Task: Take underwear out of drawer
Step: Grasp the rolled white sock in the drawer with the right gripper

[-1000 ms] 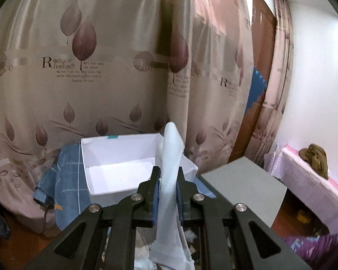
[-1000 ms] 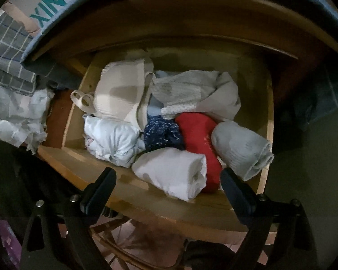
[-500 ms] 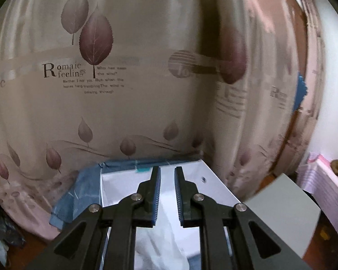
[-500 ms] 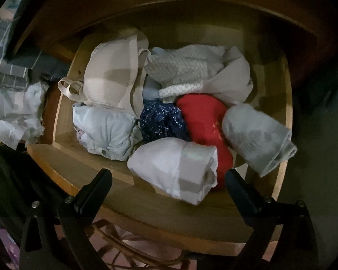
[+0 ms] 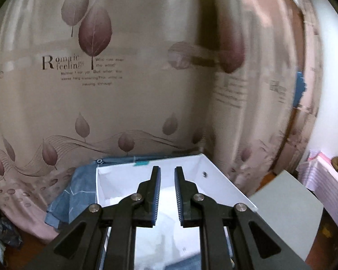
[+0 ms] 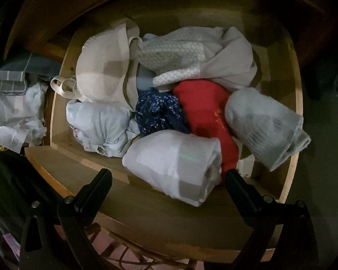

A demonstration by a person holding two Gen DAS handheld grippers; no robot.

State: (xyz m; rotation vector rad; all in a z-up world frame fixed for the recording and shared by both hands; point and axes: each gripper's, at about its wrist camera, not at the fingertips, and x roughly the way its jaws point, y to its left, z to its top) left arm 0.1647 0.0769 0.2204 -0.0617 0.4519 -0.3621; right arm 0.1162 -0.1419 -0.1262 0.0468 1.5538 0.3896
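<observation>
In the open wooden drawer (image 6: pixel 63 121) the underwear still lies in a heap: a white roll (image 6: pixel 173 164) at the front edge, with red (image 6: pixel 205 110), dark speckled (image 6: pixel 157 112) and grey (image 6: pixel 263 126) pieces just behind it. The right claw (image 6: pixel 169 175) hangs above with its jaws spread wide, straddling the white roll without touching it. The left claw (image 5: pixel 167 193) is over a white box (image 5: pixel 225 186) before a curtain (image 5: pixel 124 67), jaws narrowly parted and gripping nothing.
</observation>
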